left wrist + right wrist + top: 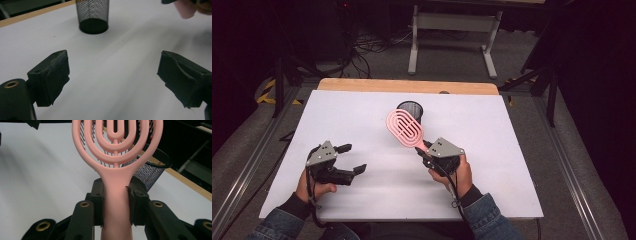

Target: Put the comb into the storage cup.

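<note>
Your right gripper (pixel 115 202) has its jaws clamped tight on the handle of the pink plastic hairbrush with the looped, open oval head (pixel 117 150); in the right gripper view the pads press on both sides of the handle just below where it widens into the head. The brush stands out from the jaws, off the worktop, with its head reaching toward the black wire-mesh cup (pixel 410 111). From the high view the head overlaps the near rim of that cup, though you cannot tell from there whether the two touch. Your right hand (pixel 454 172) holds the gripper near the middle of the white worktop (pixel 492 165), a little to the right.

Your left gripper (pixel 348 159) has its jaws spread wide with nothing between them; the left gripper view shows bare white surface in the gap. It sits over the left part of the worktop, well apart from the brush and the cup, with your left hand (pixel 312 187) behind it near the front edge.

The mesh cup stands upright toward the far side of the worktop, near its pale wooden back edge (pixel 362 85).
</note>
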Motion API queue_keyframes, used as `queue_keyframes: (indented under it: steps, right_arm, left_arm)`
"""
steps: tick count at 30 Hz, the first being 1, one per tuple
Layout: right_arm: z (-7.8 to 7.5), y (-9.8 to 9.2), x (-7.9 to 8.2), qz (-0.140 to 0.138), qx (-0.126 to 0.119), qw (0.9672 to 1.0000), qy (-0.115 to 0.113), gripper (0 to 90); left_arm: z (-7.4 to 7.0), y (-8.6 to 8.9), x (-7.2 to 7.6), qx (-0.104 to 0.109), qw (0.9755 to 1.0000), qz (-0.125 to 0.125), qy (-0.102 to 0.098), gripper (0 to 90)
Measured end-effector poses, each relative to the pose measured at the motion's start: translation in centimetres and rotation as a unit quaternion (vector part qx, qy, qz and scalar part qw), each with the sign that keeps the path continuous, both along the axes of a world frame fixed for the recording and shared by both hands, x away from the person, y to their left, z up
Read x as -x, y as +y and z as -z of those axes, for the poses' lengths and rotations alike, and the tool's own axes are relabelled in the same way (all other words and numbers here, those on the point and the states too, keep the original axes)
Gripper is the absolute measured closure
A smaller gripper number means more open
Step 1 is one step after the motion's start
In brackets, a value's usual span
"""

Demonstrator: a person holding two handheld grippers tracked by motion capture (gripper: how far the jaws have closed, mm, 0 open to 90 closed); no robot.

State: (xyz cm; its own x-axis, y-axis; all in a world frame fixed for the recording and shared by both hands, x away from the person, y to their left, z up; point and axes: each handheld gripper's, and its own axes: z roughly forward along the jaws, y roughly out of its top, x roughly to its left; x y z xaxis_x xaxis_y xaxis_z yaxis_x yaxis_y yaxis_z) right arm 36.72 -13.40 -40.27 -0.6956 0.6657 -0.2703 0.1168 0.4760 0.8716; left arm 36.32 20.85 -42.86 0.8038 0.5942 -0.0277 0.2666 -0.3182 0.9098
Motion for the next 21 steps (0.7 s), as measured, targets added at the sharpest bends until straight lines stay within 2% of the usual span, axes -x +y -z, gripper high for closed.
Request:
queue_keyframes:
  steps: [2,3,7,9,10,11,12,14,17,21]
  right_arm:
    - [0.0,0.0,0.0,0.001,-0.001,1.0,-0.002,70.0]
    - [0.1,0.1,0.1,0.002,-0.002,1.0,-0.005,70.0]
    - [0.2,0.2,0.2,0.003,-0.005,0.9999,-0.013,70.0]
    - [0.3,0.2,0.2,0.004,-0.005,0.9999,-0.014,70.0]
    - [0.4,0.3,0.2,0.005,-0.008,0.9998,-0.018,70.0]
    - [0.4,0.3,0.2,0.005,-0.008,0.9998,-0.018,70.0]
    - [0.5,0.3,0.2,0.004,-0.009,0.9998,-0.02,70.0]
    - [0.5,0.4,0.3,0.004,-0.009,0.9997,-0.021,70.1]
    - [0.6,0.7,0.4,0.003,-0.009,0.9997,-0.025,70.0]
    - [0.8,0.9,0.5,0.002,-0.007,0.9996,-0.028,70.0]
  left_arm:
    - [-0.2,-0.6,-0.1,0.0,1.0,0.005,-0.001,11.9]
    - [-0.7,-2.0,-0.4,0.0,0.9998,0.019,-0.005,12.0]
    - [-1.5,-4.3,-1.0,0.022,0.9988,0.045,-0.001,12.6]
    - [-1.7,-4.8,-1.1,0.027,0.9984,0.048,-0.003,12.6]
    - [-1.9,-5.5,-1.4,0.04,0.9975,0.058,0.001,13.1]
    - [-1.9,-5.5,-1.4,0.04,0.9975,0.058,0.001,13.1]
    - [-2.1,-6.3,-1.7,0.054,0.9967,0.061,0.003,13.2]
    - [-2.1,-6.7,-1.8,0.058,0.9964,0.061,0.003,13.7]
    - [-2.3,-7.6,-2.1,0.076,0.9956,0.055,0.007,14.6]
    - [-2.5,-8.5,-2.7,0.106,0.993,0.05,0.018,15.7]
